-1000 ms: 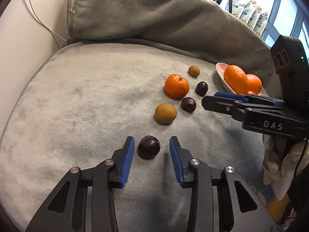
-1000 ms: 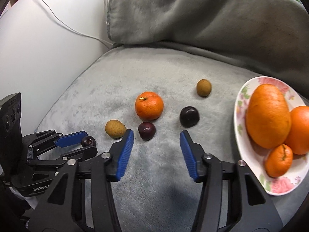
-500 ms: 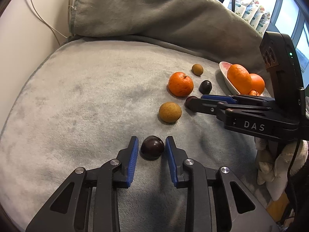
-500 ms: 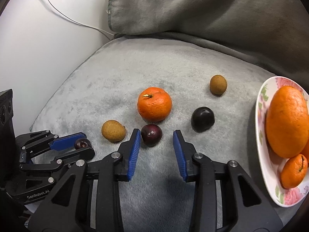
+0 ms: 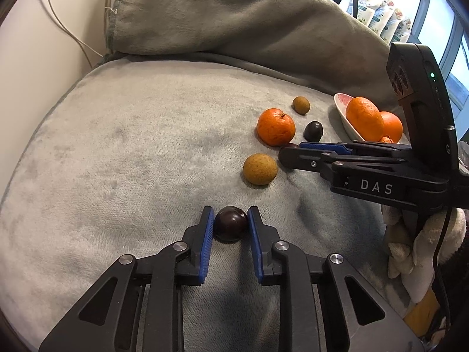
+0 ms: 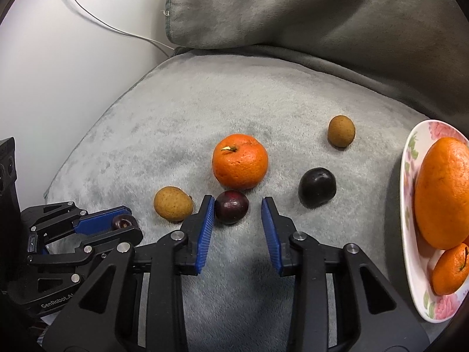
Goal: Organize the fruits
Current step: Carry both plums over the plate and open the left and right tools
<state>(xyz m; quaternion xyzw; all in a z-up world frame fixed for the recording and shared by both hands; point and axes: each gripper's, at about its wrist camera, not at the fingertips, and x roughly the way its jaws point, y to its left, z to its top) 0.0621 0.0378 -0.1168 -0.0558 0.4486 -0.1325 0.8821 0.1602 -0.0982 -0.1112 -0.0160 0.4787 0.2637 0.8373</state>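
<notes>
The left gripper (image 5: 230,224) is squeezing a dark plum (image 5: 230,226) between its two blue pads, tight on both sides. The plum is still sitting on the soft grey cushion (image 5: 132,152), well away from the flowered plate (image 6: 409,205). The claw is pointing down at a slant, most likely so it can pinch the round fruit at its fat middle, where it will not slip out.

The right gripper (image 6: 236,220) is standing partly open around a second dark plum (image 6: 231,206). Its left pad (image 6: 206,220) is right up against this plum, but the right pad is not touching yet; there is a gap of cushion on that side. So this claw is not gripping anything yet. This plum is closer to the plate, but still apart from it.

A little farther from the plate than that plum, a small tan fruit (image 6: 173,204) is lying on the cushion. Just behind the plum, a loose mandarin (image 6: 240,161) is sitting. Nearer the plate, a third, darker plum (image 6: 317,187) is waiting, and behind it another tan fruit (image 6: 341,131).

On the plate, a big orange (image 6: 442,196) and a small mandarin (image 6: 451,268) are already lying. I think the loose fruits are meant to go there too, which is why both claws are working on plums at once.
</notes>
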